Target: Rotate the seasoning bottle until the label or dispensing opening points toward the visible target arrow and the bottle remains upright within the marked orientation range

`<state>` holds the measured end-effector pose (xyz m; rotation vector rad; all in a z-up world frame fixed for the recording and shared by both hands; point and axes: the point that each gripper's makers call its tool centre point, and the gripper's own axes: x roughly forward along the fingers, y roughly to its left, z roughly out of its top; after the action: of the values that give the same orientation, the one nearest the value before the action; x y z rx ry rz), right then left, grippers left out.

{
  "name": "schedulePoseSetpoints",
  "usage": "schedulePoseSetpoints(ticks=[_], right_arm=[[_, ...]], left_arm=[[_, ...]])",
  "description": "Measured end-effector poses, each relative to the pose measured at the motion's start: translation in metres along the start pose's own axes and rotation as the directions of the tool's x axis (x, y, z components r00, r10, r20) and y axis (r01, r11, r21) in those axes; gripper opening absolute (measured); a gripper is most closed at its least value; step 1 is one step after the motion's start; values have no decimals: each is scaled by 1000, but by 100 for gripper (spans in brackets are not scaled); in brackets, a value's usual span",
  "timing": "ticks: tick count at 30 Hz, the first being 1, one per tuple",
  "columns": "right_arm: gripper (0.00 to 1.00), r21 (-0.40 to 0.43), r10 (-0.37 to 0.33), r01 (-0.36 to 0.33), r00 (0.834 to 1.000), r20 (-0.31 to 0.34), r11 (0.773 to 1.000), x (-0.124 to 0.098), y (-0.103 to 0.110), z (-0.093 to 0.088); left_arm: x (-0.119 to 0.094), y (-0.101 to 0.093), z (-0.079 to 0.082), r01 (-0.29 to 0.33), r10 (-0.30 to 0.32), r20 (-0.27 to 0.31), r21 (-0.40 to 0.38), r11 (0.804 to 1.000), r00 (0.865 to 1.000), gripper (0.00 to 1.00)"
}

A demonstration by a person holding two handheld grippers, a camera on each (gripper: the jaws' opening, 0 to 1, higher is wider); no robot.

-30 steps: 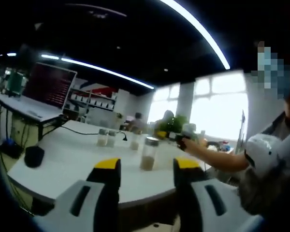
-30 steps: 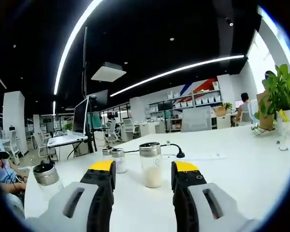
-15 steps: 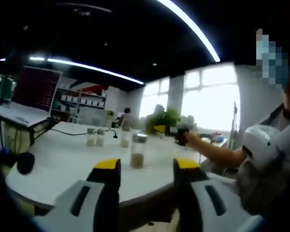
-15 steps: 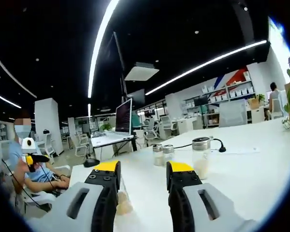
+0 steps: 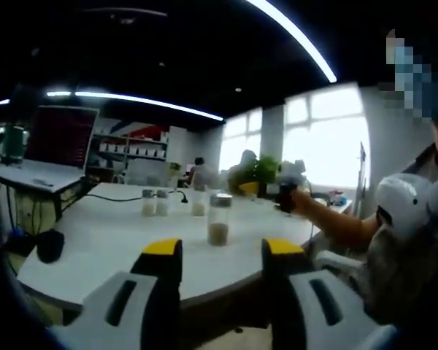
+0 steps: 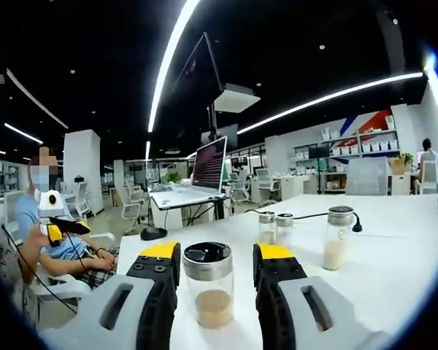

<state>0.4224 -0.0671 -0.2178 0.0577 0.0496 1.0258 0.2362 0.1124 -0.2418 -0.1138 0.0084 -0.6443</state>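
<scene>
Swinging round since a second ago, the right gripper (image 6: 208,259) now frames the seasoning bottle (image 6: 208,286) between open jaws, upright on the counter (image 6: 394,255). Left gripper (image 5: 217,251) hangs open, empty. No turning yet.

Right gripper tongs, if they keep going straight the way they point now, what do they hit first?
Probably the clear glass seasoning bottle with the metal lid, which stands upright on the white table, lined up between the open right gripper tongs. How far ahead it stands is hard to judge.
</scene>
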Motion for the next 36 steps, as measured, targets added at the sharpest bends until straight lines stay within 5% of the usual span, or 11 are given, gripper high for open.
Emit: schedulePoseSetpoints(ticks=[5,10,17,24,36], right_arm=[[41,6,-1,1,1000,-28,1000,18,4,-13],[41,-105,-36,29,997,-64,994,30,12,-24],[37,-34,-32,31,999,-35,999,41,7,-22],[35,-46,-10,7,998,-55,999,40,11,-22],[35,-28,176,-183,972,-154,983,38,15,-26]], left_arm=[[2,-2,-2,7,-7,-12,8,1000,1000,46],[0,0,5,10,-9,24,-9,1000,1000,47],[-5,7,4,-13,14,27,-13,1000,1000,43],[-4,4,0,2,-2,21,-7,1000,1000,43],[-16,7,7,-11,11,40,-1,1000,999,42]])
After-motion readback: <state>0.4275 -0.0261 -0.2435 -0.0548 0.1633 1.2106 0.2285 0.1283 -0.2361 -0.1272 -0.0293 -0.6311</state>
